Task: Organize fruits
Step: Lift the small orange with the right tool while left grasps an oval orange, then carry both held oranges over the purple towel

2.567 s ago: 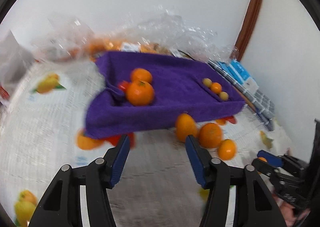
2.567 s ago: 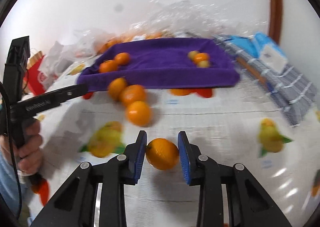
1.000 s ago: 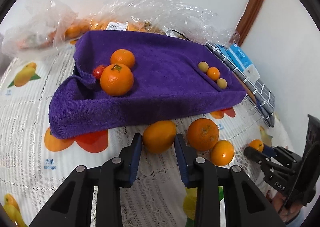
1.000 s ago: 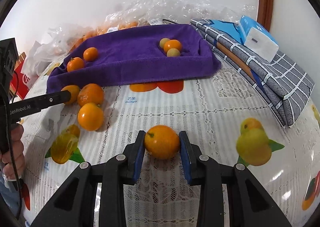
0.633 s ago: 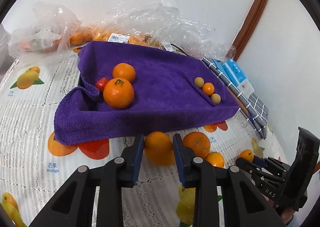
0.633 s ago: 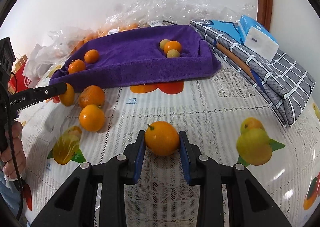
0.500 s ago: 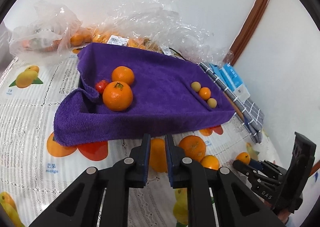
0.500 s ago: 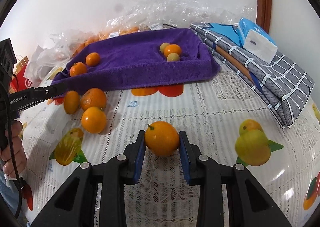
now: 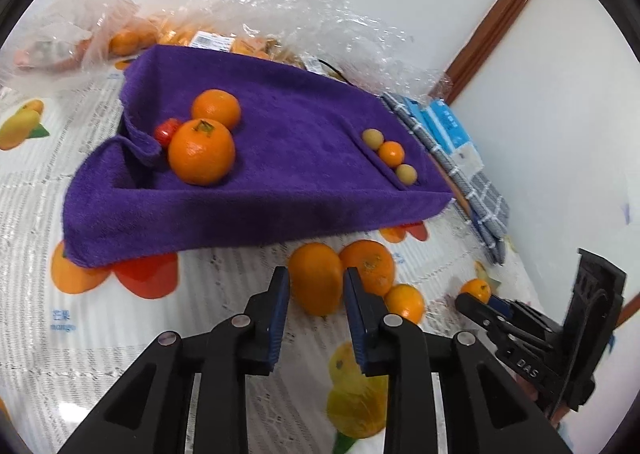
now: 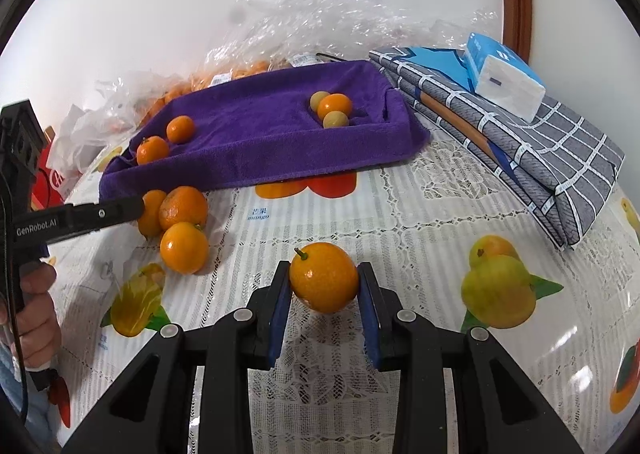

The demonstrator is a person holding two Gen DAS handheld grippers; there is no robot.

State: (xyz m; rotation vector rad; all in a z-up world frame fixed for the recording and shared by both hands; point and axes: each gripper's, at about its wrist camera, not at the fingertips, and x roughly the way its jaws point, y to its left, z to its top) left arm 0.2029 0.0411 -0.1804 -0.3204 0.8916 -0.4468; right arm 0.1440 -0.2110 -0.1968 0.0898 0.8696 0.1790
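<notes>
My left gripper (image 9: 315, 277) has its jaws opening slightly, both blue pads against the sides of an oblong orange (image 9: 316, 286) on the tablecloth in front of the purple towel-lined tray (image 9: 260, 214). Two more oranges (image 9: 370, 266) lie just right of it. The tray holds two oranges (image 9: 201, 152), a small red fruit and three small round fruits (image 9: 391, 153). My right gripper (image 10: 325, 268) is shut on a stemmed orange (image 10: 324, 282) low over the tablecloth. It appears small in the left wrist view (image 9: 472, 296).
Clear plastic bags of oranges (image 10: 224, 74) lie behind the tray by the wall. A folded checked cloth (image 10: 520, 142) with a blue tissue pack (image 10: 504, 78) lies at the right. A person's hand (image 10: 36, 318) holds the left gripper. The tablecloth has printed fruit pictures.
The left jaws closed on the oblong orange, pinched almost together in front of it, then widened around it again. The right gripper kept its orange and stayed put.
</notes>
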